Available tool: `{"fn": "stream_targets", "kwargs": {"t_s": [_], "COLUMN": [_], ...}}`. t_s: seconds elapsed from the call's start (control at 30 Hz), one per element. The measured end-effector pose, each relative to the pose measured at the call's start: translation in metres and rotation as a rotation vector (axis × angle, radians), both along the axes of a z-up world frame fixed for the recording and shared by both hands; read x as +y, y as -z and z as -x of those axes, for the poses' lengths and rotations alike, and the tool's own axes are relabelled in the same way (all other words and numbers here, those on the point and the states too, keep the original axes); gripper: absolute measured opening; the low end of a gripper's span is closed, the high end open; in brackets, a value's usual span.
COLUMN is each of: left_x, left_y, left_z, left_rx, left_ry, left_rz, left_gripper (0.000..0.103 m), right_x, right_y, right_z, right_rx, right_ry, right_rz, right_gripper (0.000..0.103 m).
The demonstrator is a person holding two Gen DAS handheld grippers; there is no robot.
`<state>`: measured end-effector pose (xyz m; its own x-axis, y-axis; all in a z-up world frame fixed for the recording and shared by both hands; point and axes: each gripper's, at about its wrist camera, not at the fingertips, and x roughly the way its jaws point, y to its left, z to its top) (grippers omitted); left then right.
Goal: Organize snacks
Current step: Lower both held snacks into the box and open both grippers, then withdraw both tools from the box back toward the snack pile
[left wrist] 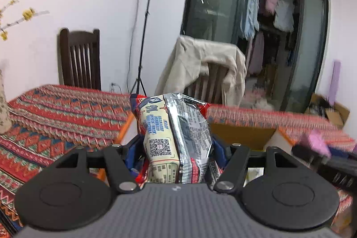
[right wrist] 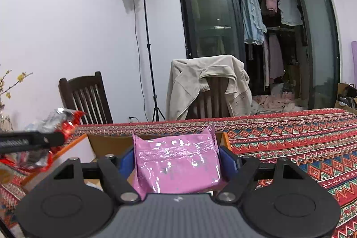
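My left gripper (left wrist: 176,148) is shut on a snack packet (left wrist: 176,137) of silver, cream and red foil that stands upright between its blue pads. My right gripper (right wrist: 177,160) is shut on a pink foil snack packet (right wrist: 176,162), which fills the gap between its blue pads. Both packets hang over an open cardboard box (left wrist: 241,133) with orange edges, also seen as the box (right wrist: 107,144) in the right wrist view. The left gripper with its packet (right wrist: 55,126) shows at the left edge of the right wrist view, and the pink packet (left wrist: 314,144) shows blurred at the right of the left wrist view.
The table wears a red patterned cloth (right wrist: 290,142). Behind it stand a dark wooden chair (right wrist: 87,99), a chair draped with a beige jacket (right wrist: 207,86) and a lamp on a tripod (right wrist: 147,55). A vase with yellow flowers (left wrist: 3,108) stands at the far left.
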<state>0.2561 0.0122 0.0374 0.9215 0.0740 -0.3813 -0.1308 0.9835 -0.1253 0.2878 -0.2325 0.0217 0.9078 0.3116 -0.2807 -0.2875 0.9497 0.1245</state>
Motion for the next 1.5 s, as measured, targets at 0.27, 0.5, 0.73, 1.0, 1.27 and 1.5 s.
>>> {"fn": "stream_targets", "kwargs": {"t_s": [0.27,0.5,0.73,1.0,1.27,1.5], "left_x": [0.001,-0.001,-0.002,-0.008,-0.019,-0.02], "left_y": [0.016,0.016,0.01,0.003,-0.034,-0.05], "left_z": [-0.001,0.005,0.017,0.029,0.063,0.099], "left_rx": [0.017,-0.024,-0.083,-0.108,-0.169,-0.187], "left_ry": [0.011,0.012,-0.002,0.0,-0.004,0.008], "left_rz": [0.007,0.006,0.003,0.0,0.016,0.008], "left_gripper": [0.066,0.092,0.103,0.103,0.103,0.103], "right_x": [-0.002,0.0,-0.003,-0.004,-0.004,-0.009], "right_y": [0.013,0.021,0.022,0.017,-0.008,-0.025], "right_z": [-0.006,-0.006,-0.003,0.003,0.027,0.061], "right_rx": [0.039,0.054,0.045,0.034,0.007,0.014], "right_ry": [-0.023,-0.021,-0.014,-0.014,0.016,-0.013], "right_rz": [-0.008,-0.002,-0.014,-0.018,0.028,0.047], "right_gripper": [0.076,0.093,0.103,0.103,0.103,0.103]}}
